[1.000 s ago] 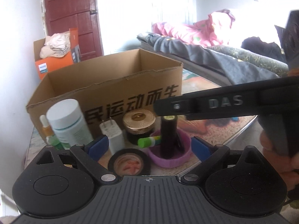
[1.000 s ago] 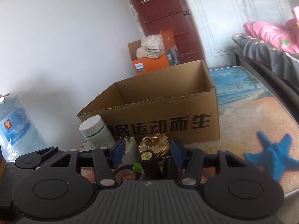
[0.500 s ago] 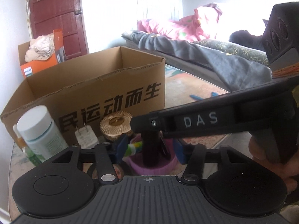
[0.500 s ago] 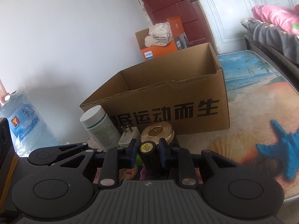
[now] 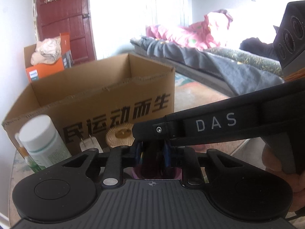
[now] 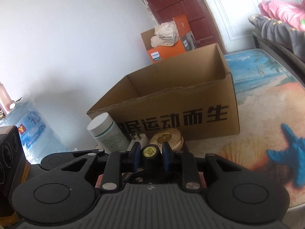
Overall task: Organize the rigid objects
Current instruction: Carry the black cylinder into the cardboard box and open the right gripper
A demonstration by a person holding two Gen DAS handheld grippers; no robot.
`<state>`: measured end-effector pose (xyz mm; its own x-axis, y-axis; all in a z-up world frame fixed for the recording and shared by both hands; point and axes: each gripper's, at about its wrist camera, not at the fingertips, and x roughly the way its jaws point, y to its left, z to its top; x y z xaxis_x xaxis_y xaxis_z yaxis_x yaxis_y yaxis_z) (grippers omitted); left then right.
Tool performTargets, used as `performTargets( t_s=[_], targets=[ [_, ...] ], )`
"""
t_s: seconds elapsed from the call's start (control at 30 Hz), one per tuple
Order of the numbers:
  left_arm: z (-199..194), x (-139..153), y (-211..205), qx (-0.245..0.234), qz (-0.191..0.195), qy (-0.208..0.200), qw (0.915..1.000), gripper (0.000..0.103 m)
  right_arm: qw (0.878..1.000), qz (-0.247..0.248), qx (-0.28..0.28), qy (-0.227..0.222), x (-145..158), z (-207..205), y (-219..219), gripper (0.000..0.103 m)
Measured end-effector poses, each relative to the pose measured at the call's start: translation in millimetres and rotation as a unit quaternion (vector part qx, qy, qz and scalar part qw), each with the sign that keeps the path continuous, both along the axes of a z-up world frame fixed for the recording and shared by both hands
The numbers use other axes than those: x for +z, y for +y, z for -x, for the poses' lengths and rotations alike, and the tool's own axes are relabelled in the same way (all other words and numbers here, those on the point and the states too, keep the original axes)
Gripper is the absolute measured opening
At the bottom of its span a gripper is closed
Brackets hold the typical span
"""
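Brown corrugated cardboard dominates the scene: an open cardboard box (image 6: 171, 103) printed with bold black characters stands at the back of my worktop (image 6: 247, 148), which is covered with a beach-print sheet bearing a blue starfish (image 6: 286, 164).

In front of the box, my right hand-held gripper (image 6: 150, 157) is clenched on a dark cylindrical tube with a yellow label on its cap (image 6: 150, 153), its blue pads (image 6: 166, 157) pressing the tube from either side. In the left wrist view my left hand-held gripper (image 5: 151, 153) has just been closing and now grasps the same dark tube (image 5: 151, 157) lower down; the tube stands upright in a shallow purple dish (image 5: 137, 172), only partly visible behind the gripper body. The black arm of the right gripper, marked "DAS", crosses above the left one.

Lined up close to the box's front wall are a white plastic bottle with a white cap and green-printed label (image 6: 106, 129), a white plug adapter with metal prongs (image 6: 137, 139) and a round jar with a ribbed gold lid (image 6: 167, 137). Whether any of them touch the box I cannot tell.

Behind the box sits an orange carton with a crumpled cloth on top (image 6: 165, 40), near a dark red door (image 6: 179, 5). A bed with grey and pink bedding (image 5: 200, 45) lies at right.
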<state>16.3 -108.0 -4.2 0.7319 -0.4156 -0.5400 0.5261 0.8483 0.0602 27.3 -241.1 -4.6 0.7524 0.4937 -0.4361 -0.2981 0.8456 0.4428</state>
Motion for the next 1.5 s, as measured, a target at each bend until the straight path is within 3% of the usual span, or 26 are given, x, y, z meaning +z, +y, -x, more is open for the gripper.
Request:
performTargets(
  t_s=[0.2, 0.4, 0.57, 0.7, 0.83, 1.07, 1.33, 1.5],
  targets=[
    [5.0, 18.8, 7.9, 0.007, 0.025, -0.02, 0.9995, 0.023, 0.999, 0.026, 0.001, -0.034, 24.4, 8.7, 11.3, 0.026],
    [2.4, 63.1, 23.3, 0.018, 0.055, -0.055, 0.9968, 0.022, 0.995, 0.046, 0.021, -0.089, 71.2, 9.4, 27.4, 0.026],
    [-20.6, 110.7, 41.6, 0.038, 0.063, -0.087, 0.9934, 0.022, 0.988, 0.042, 0.059, -0.134, 122.6, -16.6, 46.9, 0.026],
    [-53.6, 134.5, 58.9, 0.063, 0.071, -0.074, 0.9927, 0.022, 0.985, 0.037, 0.089, -0.143, 151.7, -53.9, 68.0, 0.026],
    [-96.9, 129.4, 71.4, 0.095, 0.055, -0.042, 0.9931, 0.022, 0.988, 0.024, 0.116, -0.096, 155.5, -109.4, 91.3, 0.025],
    [-162.4, 75.2, 89.5, 0.138, 0.032, 0.066, 0.9876, 0.022, 0.989, -0.007, 0.133, 0.066, 96.0, -210.3, 111.8, 0.025],
    [-189.7, 43.1, 86.6, 0.152, -0.04, 0.11, 0.9814, 0.022, 0.97, -0.026, 0.143, 0.196, 35.2, -270.6, 118.3, 0.025],
    [-192.5, 40.0, 91.7, 0.158, -0.053, 0.118, 0.9789, 0.023, 0.951, -0.018, 0.149, 0.269, 7.5, -299.0, 130.0, 0.025]
  ],
)
